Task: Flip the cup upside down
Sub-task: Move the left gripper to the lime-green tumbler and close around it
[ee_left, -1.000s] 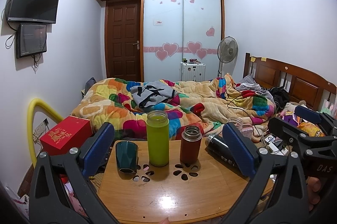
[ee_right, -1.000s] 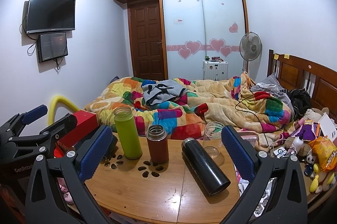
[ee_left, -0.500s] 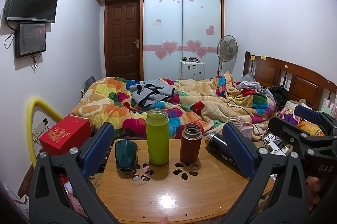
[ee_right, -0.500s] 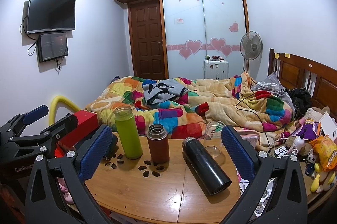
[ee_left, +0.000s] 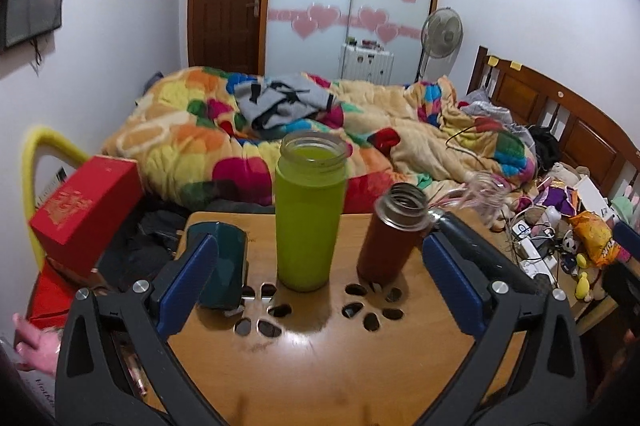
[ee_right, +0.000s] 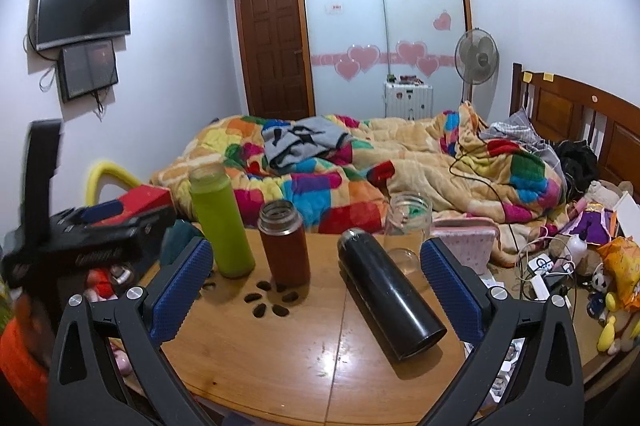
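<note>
A dark teal cup (ee_left: 224, 262) stands on the wooden table (ee_left: 312, 366) at its left side, partly behind my left gripper's left finger (ee_left: 188, 282). My left gripper (ee_left: 316, 286) is open and empty, with the green bottle (ee_left: 308, 210) and the brown bottle (ee_left: 394, 234) between its fingers, farther off. My right gripper (ee_right: 312, 286) is open and empty above the table, with a black flask (ee_right: 388, 298) lying on its side between its fingers. In the right wrist view the cup (ee_right: 178, 236) is mostly hidden behind the left gripper's body.
A clear glass jar (ee_right: 408, 226) stands at the table's far right edge. A red box (ee_left: 84, 210) sits left of the table. A bed with a colourful blanket (ee_right: 360, 170) lies behind the table. Toys and cables (ee_right: 580, 266) clutter the right side.
My left gripper has moved forward and tilted down toward the table, so the cup and bottles look closer. My right gripper has barely moved.
</note>
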Available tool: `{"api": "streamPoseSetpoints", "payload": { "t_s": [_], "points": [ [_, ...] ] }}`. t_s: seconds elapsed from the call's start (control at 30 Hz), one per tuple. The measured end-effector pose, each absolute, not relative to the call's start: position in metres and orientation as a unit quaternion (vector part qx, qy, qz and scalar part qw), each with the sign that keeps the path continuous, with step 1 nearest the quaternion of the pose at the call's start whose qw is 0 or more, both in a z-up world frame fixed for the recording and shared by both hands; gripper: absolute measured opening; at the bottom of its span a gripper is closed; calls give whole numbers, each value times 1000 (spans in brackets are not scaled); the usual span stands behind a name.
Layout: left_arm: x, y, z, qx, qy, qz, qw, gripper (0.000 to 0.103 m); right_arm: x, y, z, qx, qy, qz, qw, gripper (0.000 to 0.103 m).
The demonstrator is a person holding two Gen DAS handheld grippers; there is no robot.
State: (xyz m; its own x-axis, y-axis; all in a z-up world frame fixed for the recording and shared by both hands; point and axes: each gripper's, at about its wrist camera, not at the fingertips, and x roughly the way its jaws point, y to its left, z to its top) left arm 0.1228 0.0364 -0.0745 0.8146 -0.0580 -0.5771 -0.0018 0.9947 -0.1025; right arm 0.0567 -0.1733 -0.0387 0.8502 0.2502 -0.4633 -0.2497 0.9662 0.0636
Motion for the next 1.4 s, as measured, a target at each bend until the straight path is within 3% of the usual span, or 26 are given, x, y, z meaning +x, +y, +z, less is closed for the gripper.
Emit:
{"api": "streamPoseSetpoints", "payload": {
  "t_s": [0.27,0.33,0.53,1.4],
  "points": [
    [194,34,-112,-12,326,19,945,103,90,-180,-76,18,286,141,948,103],
    [207,38,-115,-18,331,23,943,88,97,-179,-83,18,293,142,945,103],
    [219,35,-122,-30,339,-7,940,63,110,-178,-101,17,307,143,941,103],
    [114,-44,-103,-11,420,-228,878,62,75,-149,-162,-20,325,281,903,103]
  ]
}}
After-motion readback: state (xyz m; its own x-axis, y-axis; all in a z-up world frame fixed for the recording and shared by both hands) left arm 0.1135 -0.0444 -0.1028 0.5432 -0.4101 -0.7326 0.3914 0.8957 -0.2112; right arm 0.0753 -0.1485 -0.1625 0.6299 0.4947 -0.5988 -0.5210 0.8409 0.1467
